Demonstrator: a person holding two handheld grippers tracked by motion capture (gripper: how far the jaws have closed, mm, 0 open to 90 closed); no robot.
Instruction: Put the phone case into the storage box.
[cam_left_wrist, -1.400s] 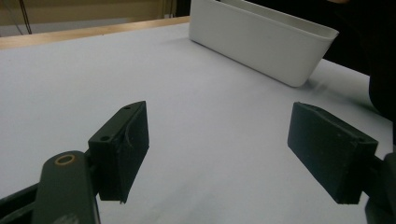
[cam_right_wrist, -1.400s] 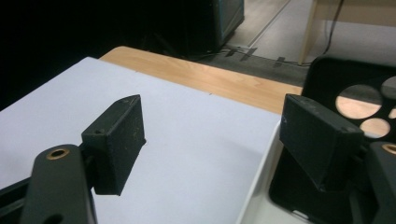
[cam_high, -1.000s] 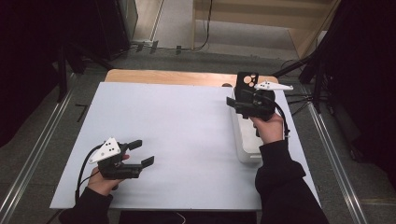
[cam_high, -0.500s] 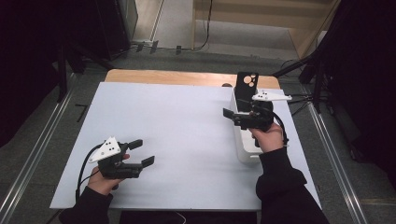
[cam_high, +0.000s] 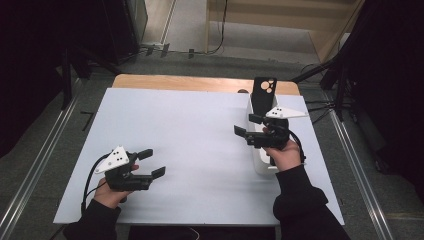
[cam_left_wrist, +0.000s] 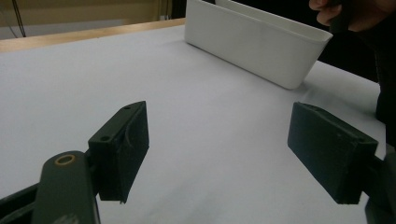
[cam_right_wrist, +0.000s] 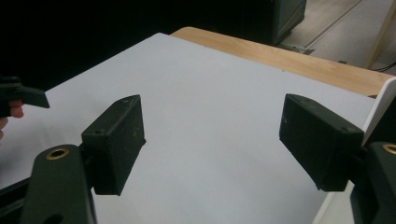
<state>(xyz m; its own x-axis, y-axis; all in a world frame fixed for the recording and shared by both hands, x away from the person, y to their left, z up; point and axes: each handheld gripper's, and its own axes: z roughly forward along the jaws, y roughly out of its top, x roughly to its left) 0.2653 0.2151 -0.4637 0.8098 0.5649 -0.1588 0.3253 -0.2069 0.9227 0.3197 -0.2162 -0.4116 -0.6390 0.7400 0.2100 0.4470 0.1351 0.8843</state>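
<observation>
My left gripper (cam_high: 153, 162) hovers low over the near left of the white table cover (cam_high: 200, 150), its jaws open and nothing between them; in the left gripper view (cam_left_wrist: 217, 126) they frame bare cover. My right gripper (cam_high: 245, 125) is held at the right, pointing left, over the long white bin (cam_high: 258, 162). Its jaws are open and empty, as the right gripper view (cam_right_wrist: 210, 116) shows. A black phone-like slab (cam_high: 264, 92) with round camera holes stands upright at the bin's far end, just behind the right gripper.
The white bin (cam_left_wrist: 252, 42) runs along the right side of the cover, and its wall (cam_right_wrist: 380, 109) edges the right gripper view. A wooden tabletop strip (cam_high: 190, 82) shows at the back. Metal rails (cam_high: 35, 170) flank the table. A dark stand (cam_high: 345, 70) rises at the far right.
My right gripper has drawn back toward the person and slightly left, away from the upright black slab, which now shows in full. The left gripper has stayed where it was.
</observation>
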